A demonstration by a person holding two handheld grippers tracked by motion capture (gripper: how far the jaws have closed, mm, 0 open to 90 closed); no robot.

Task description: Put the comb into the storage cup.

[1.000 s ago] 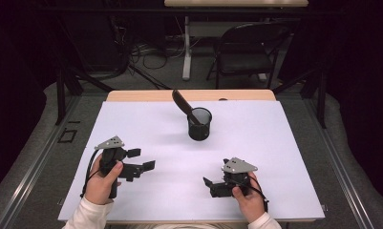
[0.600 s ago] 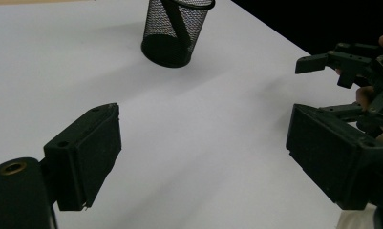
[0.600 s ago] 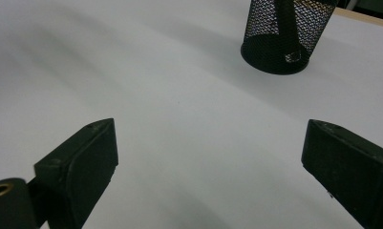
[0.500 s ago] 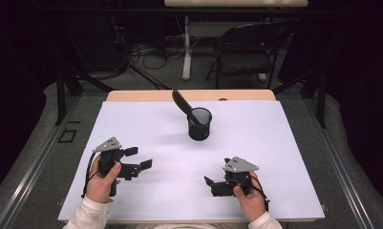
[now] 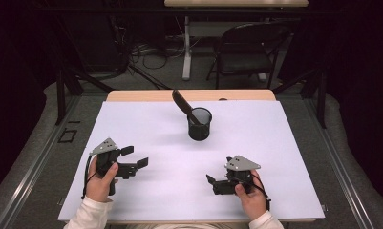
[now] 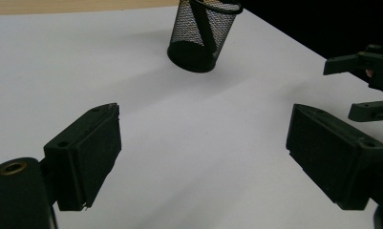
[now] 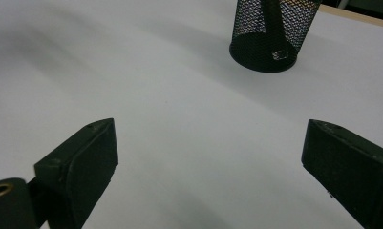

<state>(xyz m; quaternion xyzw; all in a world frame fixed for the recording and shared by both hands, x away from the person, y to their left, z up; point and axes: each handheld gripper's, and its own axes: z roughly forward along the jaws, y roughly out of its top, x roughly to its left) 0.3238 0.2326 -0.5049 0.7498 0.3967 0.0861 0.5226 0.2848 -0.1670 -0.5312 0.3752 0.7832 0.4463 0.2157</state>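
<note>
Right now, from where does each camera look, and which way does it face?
High view: above the person's side, facing forward and down on the table; both hands, the left gripper and the right gripper show.
Left gripper view: on the left gripper, facing the cup; its open jaws show.
Right gripper view: on the right gripper, facing the cup; its open jaws show.
All share the cup and the tool in it.

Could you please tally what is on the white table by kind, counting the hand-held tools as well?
Black mesh cup: 1
Dark flat utensil standing tilted in the cup: 1
Hand-held tools, both with jaws open: 2, left tool and right tool
Total: 4
</note>
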